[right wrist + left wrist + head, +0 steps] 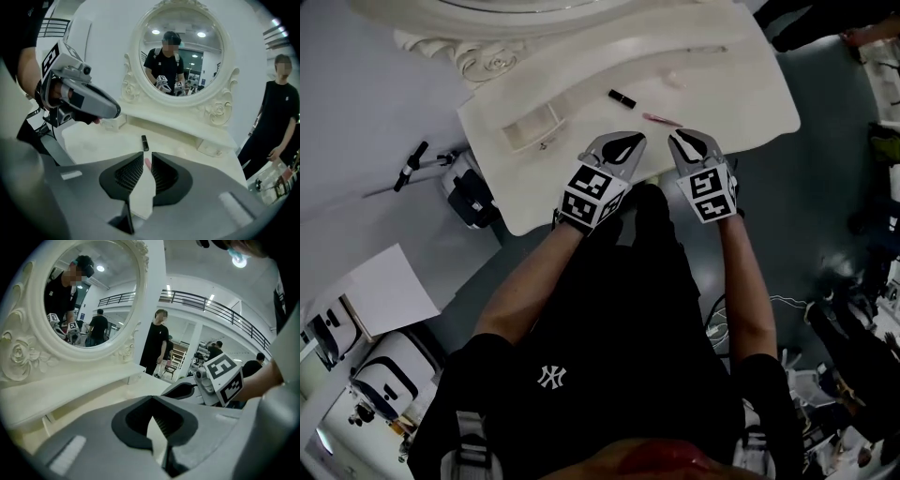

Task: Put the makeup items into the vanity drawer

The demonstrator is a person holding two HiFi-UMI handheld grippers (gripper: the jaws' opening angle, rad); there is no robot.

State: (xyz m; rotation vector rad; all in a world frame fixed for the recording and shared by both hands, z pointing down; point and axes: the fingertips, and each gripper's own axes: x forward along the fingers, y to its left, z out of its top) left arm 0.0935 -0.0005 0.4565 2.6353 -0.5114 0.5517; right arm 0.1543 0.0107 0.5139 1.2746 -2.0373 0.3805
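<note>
On the white vanity top (741, 103) lie a black lipstick (622, 97) (145, 143), a thin pink pencil (662, 119) and a small pale item (675, 80). At the vanity's left side a small drawer (530, 128) stands pulled open. My left gripper (636, 138) (151, 398) hovers over the front edge with its jaw tips touching and nothing between them. Beside it, my right gripper (676, 134) (147, 157) points at the pencil. Its jaws stand a narrow gap apart, and the pencil's pink end (147, 163) shows through that gap, lying on the top just beyond the tips.
An oval carved mirror (180, 56) rises at the back of the vanity, above a raised shelf (187, 124). A person in black (276, 122) stands to the right. On the floor to the left sit a tripod (412, 164) and equipment cases (473, 192).
</note>
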